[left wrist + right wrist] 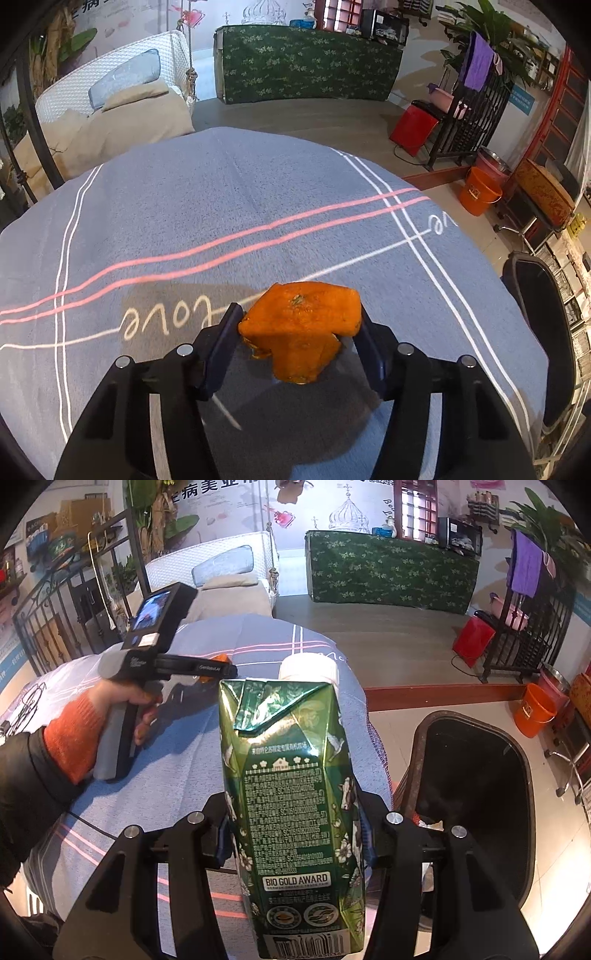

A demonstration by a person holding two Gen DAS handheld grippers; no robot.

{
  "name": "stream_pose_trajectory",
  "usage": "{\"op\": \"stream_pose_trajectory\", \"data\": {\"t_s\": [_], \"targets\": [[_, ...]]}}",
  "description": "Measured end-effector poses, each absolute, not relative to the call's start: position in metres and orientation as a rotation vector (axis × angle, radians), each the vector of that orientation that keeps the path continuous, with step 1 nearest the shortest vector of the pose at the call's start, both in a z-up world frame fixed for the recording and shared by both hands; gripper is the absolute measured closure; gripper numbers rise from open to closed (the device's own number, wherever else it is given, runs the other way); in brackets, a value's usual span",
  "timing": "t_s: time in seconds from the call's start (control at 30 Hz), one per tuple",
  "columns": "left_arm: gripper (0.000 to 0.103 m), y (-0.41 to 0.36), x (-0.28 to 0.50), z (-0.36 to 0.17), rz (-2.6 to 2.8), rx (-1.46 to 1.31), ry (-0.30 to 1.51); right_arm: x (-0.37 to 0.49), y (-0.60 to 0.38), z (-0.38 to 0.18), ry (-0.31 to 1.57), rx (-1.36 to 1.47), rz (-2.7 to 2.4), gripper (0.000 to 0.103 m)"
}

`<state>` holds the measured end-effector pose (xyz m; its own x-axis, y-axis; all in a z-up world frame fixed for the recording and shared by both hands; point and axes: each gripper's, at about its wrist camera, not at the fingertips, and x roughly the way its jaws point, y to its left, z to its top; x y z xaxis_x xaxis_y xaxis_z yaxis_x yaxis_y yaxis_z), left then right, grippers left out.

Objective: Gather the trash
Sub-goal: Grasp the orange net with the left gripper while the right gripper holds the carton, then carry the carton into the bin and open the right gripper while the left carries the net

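Note:
A piece of orange peel (301, 325) rests on the grey-blue striped cloth (221, 203) that covers the table. My left gripper (299, 319) is shut on it, one pad against each side. My right gripper (295, 830) is shut on a crumpled green milk carton (291, 782), held upright above the table's right edge. The right wrist view also shows the left gripper (221, 670) from the side, in a hand with an orange cuff (77, 734). A black-lined trash bin (417, 746) stands on the floor just right of the carton.
A white round-topped container (308, 666) stands on the cloth behind the carton, mostly hidden. The trash bin (513, 273) is beside the table's right edge. Orange bucket (533, 710), red box (472, 638) and black rack (524, 627) stand on the floor beyond.

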<state>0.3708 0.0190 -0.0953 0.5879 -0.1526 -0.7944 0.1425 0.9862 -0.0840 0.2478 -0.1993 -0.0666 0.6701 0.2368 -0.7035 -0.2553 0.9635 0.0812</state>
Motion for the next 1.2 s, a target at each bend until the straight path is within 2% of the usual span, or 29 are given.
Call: {"op": "stream_pose_trajectory", "data": {"t_s": [0.33, 0.57, 0.9, 1.2], "targets": [[0.045, 0.005, 0.301, -0.068, -0.226, -0.049, 0.856, 0.239, -0.214, -0.073, 0.788, 0.025, 0.229, 0.052], [0.045, -0.034, 0.254, -0.053, -0.305, -0.032, 0.799, 0.234, -0.236, -0.078, 0.788, 0.066, 0.173, 0.052], [0.045, -0.096, 0.237, -0.044, -0.434, -0.005, 0.783, 0.255, -0.313, -0.09, 0.799, 0.114, -0.024, 0.052], [0.045, -0.144, 0.235, -0.048, -0.501, 0.062, 0.782, 0.301, -0.358, -0.145, 0.932, 0.149, -0.124, 0.051]]}}
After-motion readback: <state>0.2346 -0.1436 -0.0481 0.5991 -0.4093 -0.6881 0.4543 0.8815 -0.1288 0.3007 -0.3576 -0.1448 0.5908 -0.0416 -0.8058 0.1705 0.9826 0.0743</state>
